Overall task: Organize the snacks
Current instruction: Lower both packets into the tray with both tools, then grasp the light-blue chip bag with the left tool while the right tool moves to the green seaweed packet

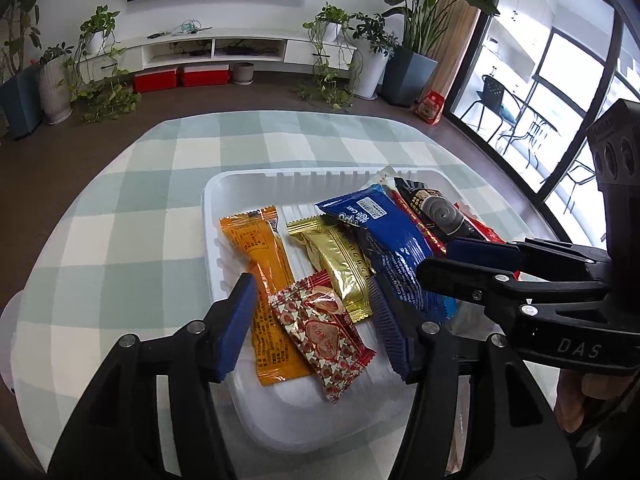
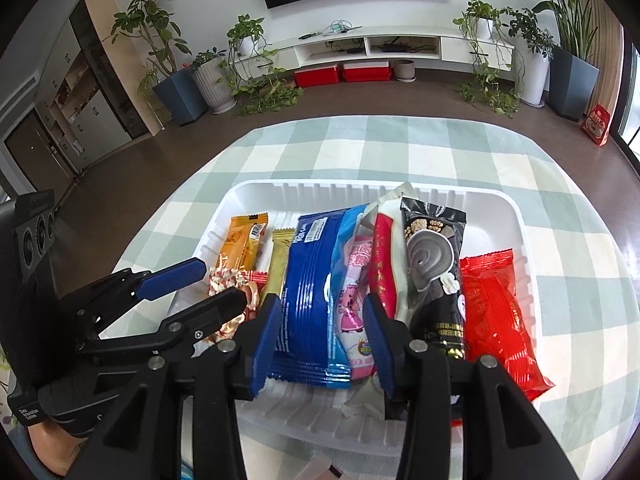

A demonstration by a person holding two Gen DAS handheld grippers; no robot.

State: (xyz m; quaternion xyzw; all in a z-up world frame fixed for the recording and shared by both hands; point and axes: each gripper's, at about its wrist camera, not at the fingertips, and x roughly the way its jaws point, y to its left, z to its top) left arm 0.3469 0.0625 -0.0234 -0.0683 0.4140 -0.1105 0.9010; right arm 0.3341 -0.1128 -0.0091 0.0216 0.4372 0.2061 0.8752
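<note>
Checked green-and-white cloth covers the bench, with a white tray set in the middle and houseplants along the far wall.

All the snacks lie in the tray, side by side: an orange bar, a red-and-white foil packet lying partly over it, a gold bar, a blue cake pack, a pink pouch, a red-and-white stick, a black swirl pack and a red packet. The wrappers are glossy and crinkled, several overlapping at the edges.

The left hand-held gripper hovers low with its jaws apart, straddling the foil packet and the orange bar without pinching either. The right hand-held gripper is likewise open, its pads either side of the blue pack and the pink pouch, not pressing.

This looks like the release at the end of a placement, with the tray nearly filled. Next, I would lift both grippers clear without dragging a wrapper, then straighten the overlaps.
</note>
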